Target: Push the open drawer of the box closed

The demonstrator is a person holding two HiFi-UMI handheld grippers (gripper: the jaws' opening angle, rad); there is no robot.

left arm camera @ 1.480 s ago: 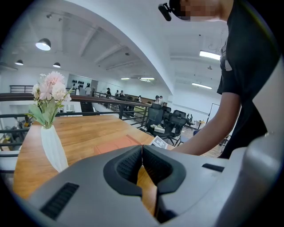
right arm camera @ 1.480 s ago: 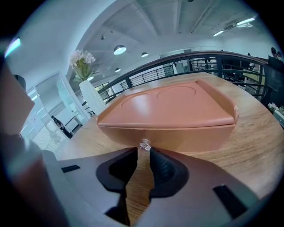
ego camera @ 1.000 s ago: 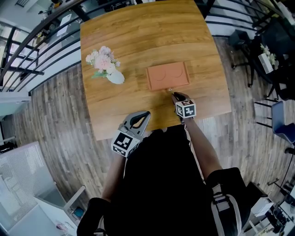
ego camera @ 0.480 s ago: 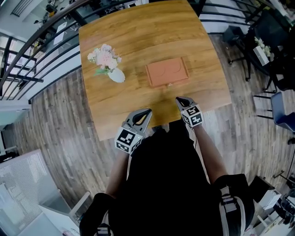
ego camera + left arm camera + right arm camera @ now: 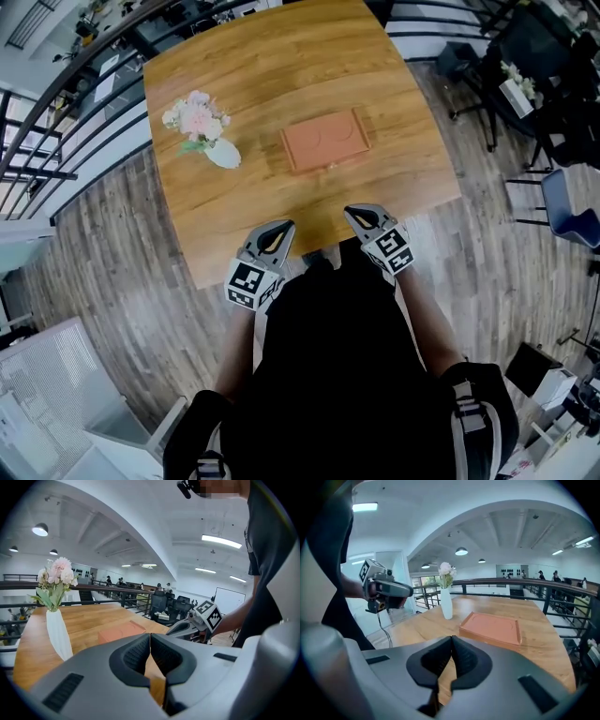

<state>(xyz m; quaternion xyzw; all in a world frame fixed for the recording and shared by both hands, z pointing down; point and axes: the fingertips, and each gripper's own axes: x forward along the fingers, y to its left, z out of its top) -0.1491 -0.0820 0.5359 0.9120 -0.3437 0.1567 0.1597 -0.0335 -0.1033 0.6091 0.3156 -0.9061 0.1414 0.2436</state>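
Observation:
A flat terracotta box [image 5: 325, 141] lies in the middle of the wooden table [image 5: 262, 66]; its drawer front sits flush with the box and a small knob [image 5: 330, 167] faces me. In the right gripper view the box [image 5: 492, 626] is ahead and to the right. My right gripper [image 5: 359, 214] hangs at the table's near edge, well back from the box, jaws shut and empty. My left gripper [image 5: 279, 228] is level with it to the left, also shut on nothing. The left gripper view shows the box [image 5: 123, 631] beyond its closed jaws.
A white vase of pink flowers [image 5: 204, 131] stands left of the box, also seen as a vase [image 5: 57, 634] and a vase [image 5: 446, 603]. Black railings [image 5: 66, 122] run along the table's left side. Chairs [image 5: 562, 202] stand at the right on the plank floor.
My right gripper has drawn back from the box's front knob to the table's near edge. The left gripper has hardly moved. The drawer front stays flush.

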